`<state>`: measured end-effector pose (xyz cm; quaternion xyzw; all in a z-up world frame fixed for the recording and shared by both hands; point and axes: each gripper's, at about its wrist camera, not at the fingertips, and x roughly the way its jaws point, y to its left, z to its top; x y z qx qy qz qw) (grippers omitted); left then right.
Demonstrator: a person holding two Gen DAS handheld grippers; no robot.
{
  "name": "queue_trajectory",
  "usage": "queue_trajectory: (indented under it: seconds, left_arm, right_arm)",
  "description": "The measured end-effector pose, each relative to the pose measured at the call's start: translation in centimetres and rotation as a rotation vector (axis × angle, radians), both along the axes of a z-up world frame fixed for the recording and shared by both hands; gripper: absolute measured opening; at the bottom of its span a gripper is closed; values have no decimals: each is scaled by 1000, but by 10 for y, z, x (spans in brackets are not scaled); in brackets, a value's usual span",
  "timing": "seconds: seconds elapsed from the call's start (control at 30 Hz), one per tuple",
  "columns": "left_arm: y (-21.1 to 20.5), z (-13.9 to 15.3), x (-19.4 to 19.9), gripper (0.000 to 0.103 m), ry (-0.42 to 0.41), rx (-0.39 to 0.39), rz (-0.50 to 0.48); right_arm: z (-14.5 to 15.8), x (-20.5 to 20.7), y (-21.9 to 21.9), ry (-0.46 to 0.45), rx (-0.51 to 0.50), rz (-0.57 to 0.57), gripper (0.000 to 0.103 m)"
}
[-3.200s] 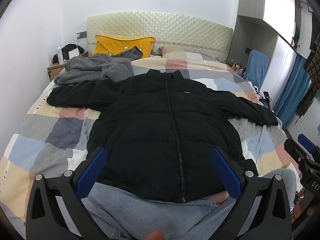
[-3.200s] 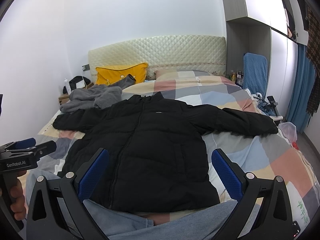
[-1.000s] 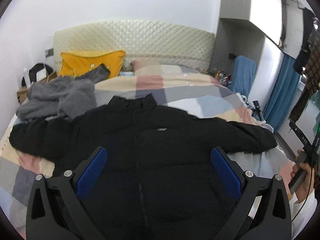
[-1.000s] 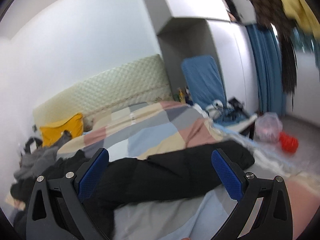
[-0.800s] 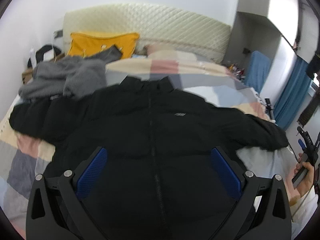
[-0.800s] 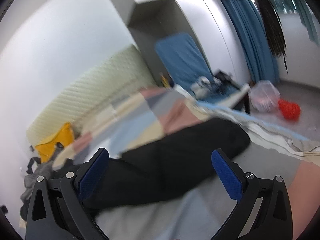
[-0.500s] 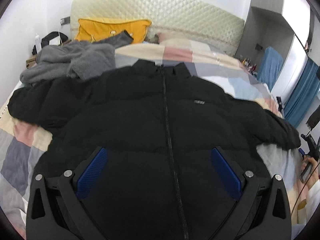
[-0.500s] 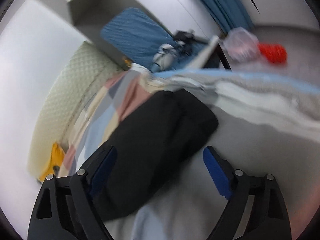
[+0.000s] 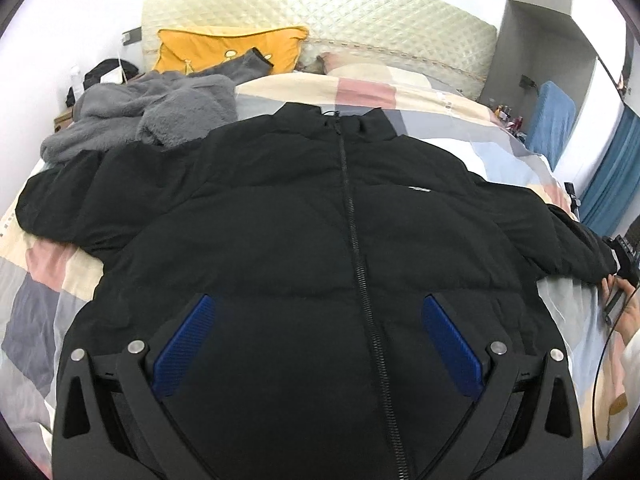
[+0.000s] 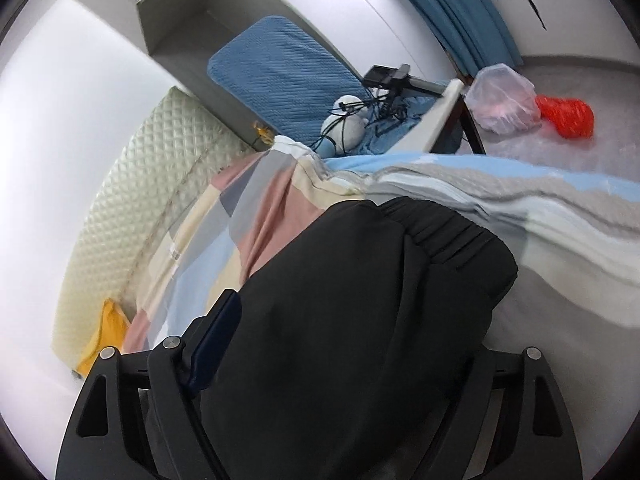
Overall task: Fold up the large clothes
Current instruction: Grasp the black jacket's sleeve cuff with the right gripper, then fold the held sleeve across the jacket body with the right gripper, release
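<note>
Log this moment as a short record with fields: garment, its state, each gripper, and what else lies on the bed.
garment: black puffer jacket
state: front up, zipped, both sleeves spread out on the patchwork quilt
left gripper: open, over the jacket's lower front, holding nothing
right gripper: around the jacket's sleeve near the cuff; whether it has closed cannot be told
also on bed: grey fleece garment, yellow pillow
fold progress: none visible yet
</note>
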<state>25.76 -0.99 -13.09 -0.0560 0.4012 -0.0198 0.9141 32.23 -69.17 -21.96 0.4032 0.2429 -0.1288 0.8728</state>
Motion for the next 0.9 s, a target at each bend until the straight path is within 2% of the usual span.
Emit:
queue_trajectory:
  seconds: [0.03,0.07,0.1,0.17,0.27,0.47,0.6,0.73,0.83,0.9]
  left_arm:
    - [4,1,0,103,-3,-9,9]
    - [7,2,0,103,-10,-10,17]
    - [10,4,0,103,-15,7,30]
    - [11,7,0,103,-27,68,46]
    - [16,9,-2,103,-46,118,67]
    - [34,14,-6,103,-42,99,66]
    - [48,22,-14,103,-65,98,80]
    - [56,28,-20,103,-89,93,80]
    - [58,28,-23,103,-88,88,65]
    - [61,28,-26,103,-87,80,53]
  right_arm:
    - [1,4,4,16,-6,23,67]
    - [2,9,8,45,-14,40,36]
    - [4,12,12,83,-38,32,26]
    - [11,10,18,107,-69,6,16]
    - [32,8,22,114,-146,-31,10]
    - [81,-7,23,57,-238,-86,6]
    - [120,-12,32,18,-261,-117,6]
    - [171,-9,58,-34,-333,-92,6]
    - [218,-7,90,-97,-389,-44,6]
    - [251,-5,123,-129,-463,4,7]
